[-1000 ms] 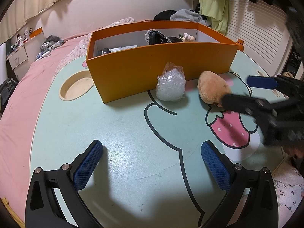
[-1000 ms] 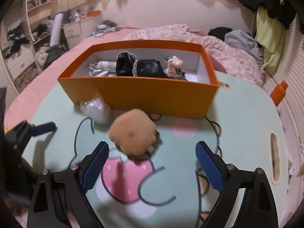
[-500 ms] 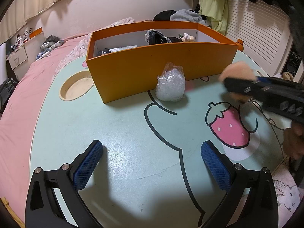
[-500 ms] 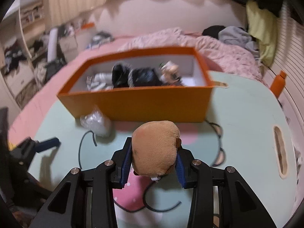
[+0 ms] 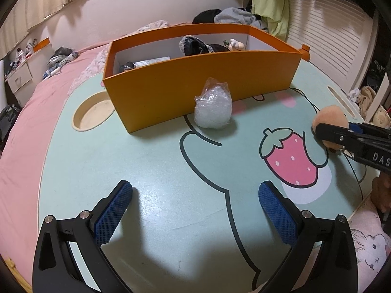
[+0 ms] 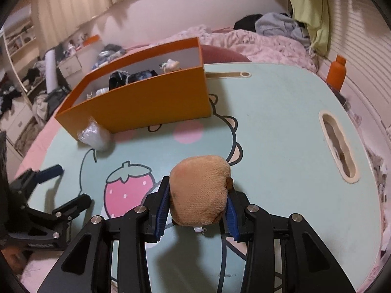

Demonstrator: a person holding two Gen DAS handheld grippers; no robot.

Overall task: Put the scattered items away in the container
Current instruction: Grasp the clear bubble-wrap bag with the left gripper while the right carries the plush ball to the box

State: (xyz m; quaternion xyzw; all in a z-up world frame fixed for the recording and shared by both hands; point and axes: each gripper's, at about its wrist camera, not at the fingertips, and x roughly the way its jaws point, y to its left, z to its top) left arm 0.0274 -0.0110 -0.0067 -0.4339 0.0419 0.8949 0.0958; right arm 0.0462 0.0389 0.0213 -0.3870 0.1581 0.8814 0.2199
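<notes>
The right claw was clamped on a tan plush toy, its blue pads pressing both sides; its jaws had just been closing onto the toy. The toy hung clear of the tabletop, above the printed strawberry's right side and well short of the orange box.

The left claw stood wide open with nothing between its pads, poised over the tabletop on the near side of the box, well apart from it.

The box stood open-topped toward the far end of the tabletop. Inside lay dark clothing, a small pale figure and a white tube-like item. A crumpled clear plastic bag sat on the tabletop just in front of the box's near wall, seemingly touching it. An orange bottle stood beyond the tabletop's far edge, to the right of the box.
</notes>
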